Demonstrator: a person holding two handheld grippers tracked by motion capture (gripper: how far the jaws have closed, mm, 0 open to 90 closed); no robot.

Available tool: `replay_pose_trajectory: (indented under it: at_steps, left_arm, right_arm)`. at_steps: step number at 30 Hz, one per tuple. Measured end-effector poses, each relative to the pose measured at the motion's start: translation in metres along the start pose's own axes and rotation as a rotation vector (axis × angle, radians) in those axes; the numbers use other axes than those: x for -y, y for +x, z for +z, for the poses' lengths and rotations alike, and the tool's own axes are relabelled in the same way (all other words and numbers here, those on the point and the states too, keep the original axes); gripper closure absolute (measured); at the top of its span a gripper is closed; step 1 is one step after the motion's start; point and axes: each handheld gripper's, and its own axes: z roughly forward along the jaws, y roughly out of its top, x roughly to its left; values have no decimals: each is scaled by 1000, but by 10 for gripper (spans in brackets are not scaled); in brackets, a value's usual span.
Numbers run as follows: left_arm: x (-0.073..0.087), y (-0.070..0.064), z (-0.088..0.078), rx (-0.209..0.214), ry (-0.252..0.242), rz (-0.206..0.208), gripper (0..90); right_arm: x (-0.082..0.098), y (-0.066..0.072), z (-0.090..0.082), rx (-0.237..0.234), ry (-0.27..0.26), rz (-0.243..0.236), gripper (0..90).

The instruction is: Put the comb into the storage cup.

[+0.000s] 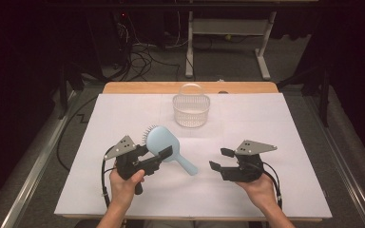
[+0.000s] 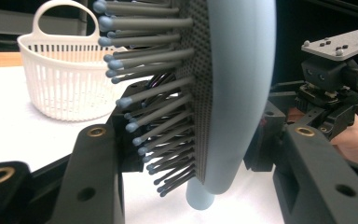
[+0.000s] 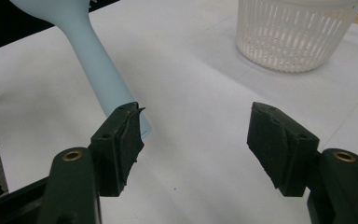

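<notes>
A light blue hairbrush is held up off the white table cover, bristles toward the far left and handle slanting down to the right. My left gripper is shut on the brush head, one jaw on the bristle side and one on the smooth back. My right gripper stands open a little right of the handle's end, nothing between its jaws. In the right gripper view the handle ends just behind the left jaw of my right gripper.
A white slatted basket with a hoop handle stands at the back middle of the table, also in the basket's closer views. The white cover leaves a wooden strip at the far edge.
</notes>
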Motion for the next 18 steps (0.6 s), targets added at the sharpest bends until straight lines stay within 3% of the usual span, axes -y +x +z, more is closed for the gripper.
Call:
replay_pose_trajectory:
  at_steps: [8,18]
  left_arm:
    - [-5,3,-7,-22,-18,-6,510]
    - [-11,6,-12,-62,-11,11,510]
  right_arm:
    - [6,-11,-9,34,1,-3,316]
    - [26,-32,-39,102,-36,27,294]
